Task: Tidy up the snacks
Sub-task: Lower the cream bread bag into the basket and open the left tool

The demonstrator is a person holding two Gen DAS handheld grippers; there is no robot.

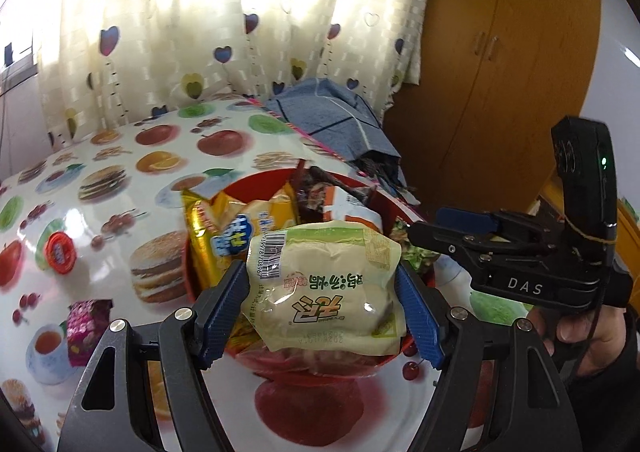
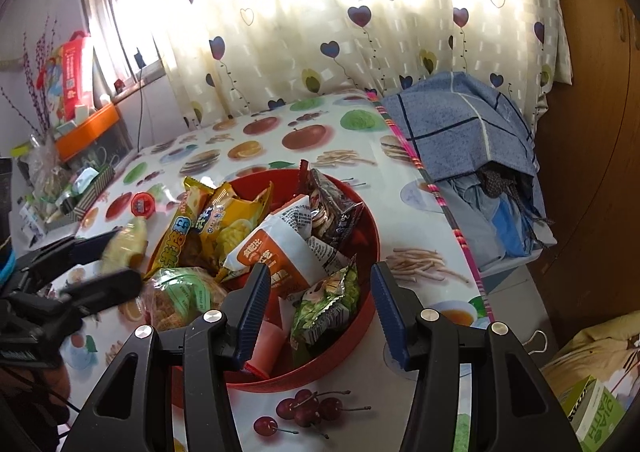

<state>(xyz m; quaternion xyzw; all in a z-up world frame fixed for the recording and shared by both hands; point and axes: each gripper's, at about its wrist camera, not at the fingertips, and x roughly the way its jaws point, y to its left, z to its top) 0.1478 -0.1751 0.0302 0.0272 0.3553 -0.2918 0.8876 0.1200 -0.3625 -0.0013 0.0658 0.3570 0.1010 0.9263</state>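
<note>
My left gripper [image 1: 320, 272] is shut on a pale green and cream snack packet [image 1: 320, 292], its blue pads pressing both sides, just above the near part of the red bowl [image 1: 191, 276]. The bowl holds several snack packets, among them yellow ones [image 1: 224, 228]. In the right wrist view the same packet [image 2: 128, 240] shows blurred in the left gripper [image 2: 124, 256], left of the bowl [image 2: 320, 372]. My right gripper [image 2: 320, 312] stands open over the bowl's near side. A green packet [image 2: 328, 304] lies in the bowl below its fingers, untouched. In the left wrist view the right gripper [image 1: 424, 224] hangs at the bowl's right rim.
A small red jelly cup [image 2: 143, 204] and a purple wrapped sweet [image 1: 86, 328] lie on the fruit-print tablecloth left of the bowl. A blue cloth [image 2: 460, 124] covers a pile at the table's right edge. A wooden wardrobe [image 1: 500, 52] stands behind. Clutter and an orange tray [image 2: 86, 128] crowd the far left.
</note>
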